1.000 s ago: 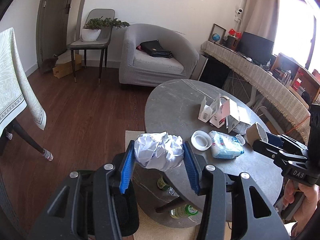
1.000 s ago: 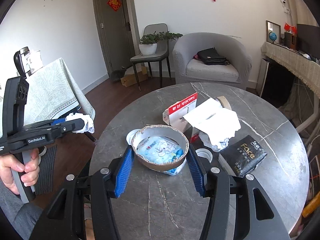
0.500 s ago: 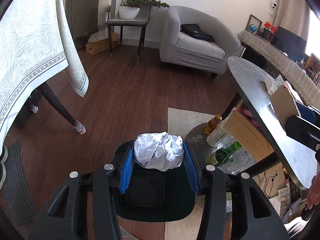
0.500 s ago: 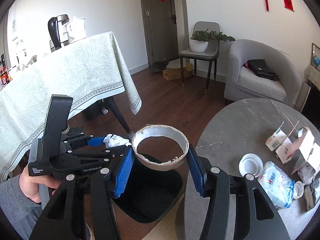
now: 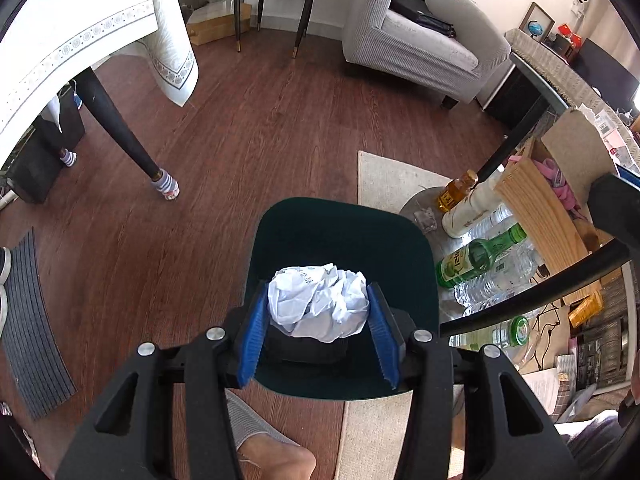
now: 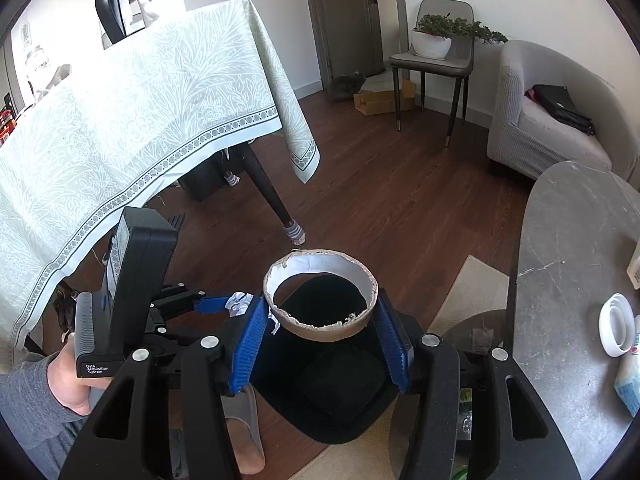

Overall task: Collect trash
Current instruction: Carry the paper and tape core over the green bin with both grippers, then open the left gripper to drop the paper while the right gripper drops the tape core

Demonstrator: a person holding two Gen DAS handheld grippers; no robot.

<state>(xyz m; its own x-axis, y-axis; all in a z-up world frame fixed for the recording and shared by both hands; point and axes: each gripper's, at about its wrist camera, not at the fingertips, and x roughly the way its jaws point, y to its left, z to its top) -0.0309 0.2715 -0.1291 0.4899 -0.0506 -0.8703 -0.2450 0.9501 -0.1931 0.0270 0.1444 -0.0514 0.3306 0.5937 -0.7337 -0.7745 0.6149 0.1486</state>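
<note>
Dark-green bin [image 5: 344, 240] sits on the floor, mouth up, directly beneath both tools. Left tool [image 5: 318, 312] clamps crumpled paper [image 5: 318, 306] over the opening; right tool [image 6: 320, 320] grips a torn cardboard ring [image 6: 320, 296], also above it.

A grey armchair [image 6: 544, 128] stands near the tableclothed table [image 6: 132, 120] on wooden floor [image 5: 248, 152].

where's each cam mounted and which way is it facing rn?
Left wrist: on the left gripper, angled down at the dark green floor bin; crumpled white paper ball clamped; bare foot shows.
Right wrist: on the right gripper, facing down over the bin; torn cardboard ring clamped; hand shows.
Shared: bin, grey armchair.
</note>
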